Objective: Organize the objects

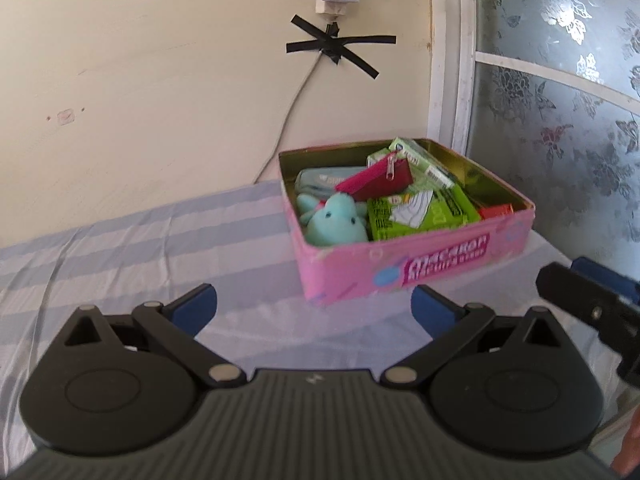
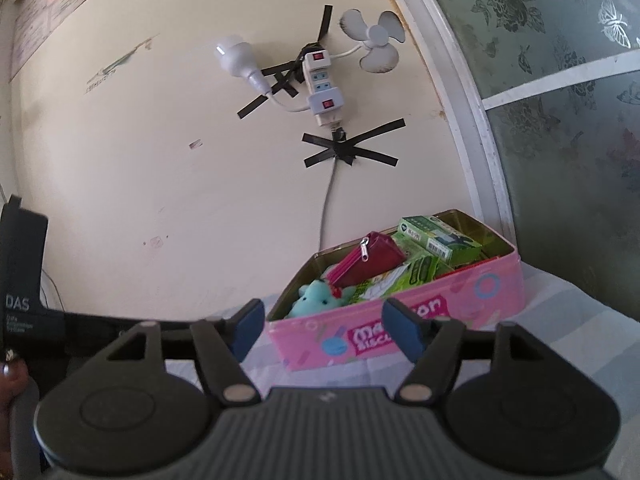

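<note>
A cream wall [image 1: 140,92] with scuffs and small marks backs a surface covered in a blue-and-white striped sheet [image 1: 120,248]; to the right stands a white frame [image 1: 464,60] holding frosted glass with a flower-and-butterfly pattern [image 1: 560,100].

The left gripper [image 1: 314,304] hangs over the sheet with its blue-padded fingers spread wide and nothing between them. Part of the right gripper shows at the right edge of its view. The right gripper [image 2: 323,330] has its jaws apart too, less widely, also empty; no earlier picture shows how they came to stand so. At the left edge of the right wrist view, a black device marked "DAS" [image 2: 22,272] and a bit of a hand [image 2: 10,384] appear.

Beyond both grippers, well clear of the fingers, sits the pink tin box [image 1: 400,268], lid off, near the corner where wall meets window frame. Inside lie a teal plush toy [image 1: 334,220], a magenta zip pouch [image 1: 380,178], green cartons [image 1: 420,212], a pale blue-grey case [image 1: 324,180] and a small red item [image 1: 496,212].

On the wall above, a white power strip [image 2: 322,88] is fixed with crossed black tape [image 2: 348,148]; a grey cord [image 2: 326,208] drops from it behind the sheet. A white bulb [image 2: 236,58] and a small white fan [image 2: 376,40] are plugged in beside it. A paper sheet [image 2: 52,8] hangs upper left.
</note>
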A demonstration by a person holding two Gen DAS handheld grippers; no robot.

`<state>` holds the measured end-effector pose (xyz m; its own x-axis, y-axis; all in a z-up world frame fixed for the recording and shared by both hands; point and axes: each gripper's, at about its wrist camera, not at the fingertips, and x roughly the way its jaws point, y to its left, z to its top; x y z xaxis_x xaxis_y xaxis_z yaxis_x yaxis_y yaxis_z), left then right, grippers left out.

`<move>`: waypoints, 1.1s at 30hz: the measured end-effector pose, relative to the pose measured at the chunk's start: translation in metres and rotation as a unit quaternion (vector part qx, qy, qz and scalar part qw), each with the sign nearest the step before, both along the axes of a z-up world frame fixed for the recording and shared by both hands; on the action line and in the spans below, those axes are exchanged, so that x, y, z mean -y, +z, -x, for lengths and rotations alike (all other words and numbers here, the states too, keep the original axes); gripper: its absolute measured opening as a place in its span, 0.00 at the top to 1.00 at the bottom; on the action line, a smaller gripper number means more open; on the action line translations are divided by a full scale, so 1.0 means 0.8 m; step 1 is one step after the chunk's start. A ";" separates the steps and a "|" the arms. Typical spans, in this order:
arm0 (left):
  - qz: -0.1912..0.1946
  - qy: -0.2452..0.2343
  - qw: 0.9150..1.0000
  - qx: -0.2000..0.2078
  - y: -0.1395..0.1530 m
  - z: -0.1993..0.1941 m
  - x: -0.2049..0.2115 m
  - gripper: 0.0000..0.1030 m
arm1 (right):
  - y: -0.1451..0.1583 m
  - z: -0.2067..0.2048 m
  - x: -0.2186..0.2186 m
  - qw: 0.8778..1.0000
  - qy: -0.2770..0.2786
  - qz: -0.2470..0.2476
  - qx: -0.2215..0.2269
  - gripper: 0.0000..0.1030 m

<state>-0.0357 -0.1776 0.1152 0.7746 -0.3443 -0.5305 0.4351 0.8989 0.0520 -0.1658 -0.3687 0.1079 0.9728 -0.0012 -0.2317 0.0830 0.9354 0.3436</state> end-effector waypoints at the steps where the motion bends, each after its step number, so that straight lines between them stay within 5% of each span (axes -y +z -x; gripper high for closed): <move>1: 0.000 0.001 1.000 -0.002 -0.003 0.005 -0.004 0.00 | -0.001 0.004 -0.003 1.000 0.000 0.003 0.000 0.30; 15: -0.018 0.029 0.999 -0.002 -0.032 0.058 -0.030 0.00 | -0.010 0.031 -0.026 1.000 0.003 0.020 -0.017 0.28; 33: -0.009 0.063 0.997 -0.039 -0.048 0.057 -0.044 0.00 | -0.022 0.028 -0.037 0.999 0.006 0.012 -0.031 0.22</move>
<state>-0.0810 -0.1421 0.0765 0.7671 -0.2360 -0.5965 0.3214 0.9462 0.0389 -0.1881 -0.3394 0.0906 0.9565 0.0046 -0.2916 0.0914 0.9448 0.3147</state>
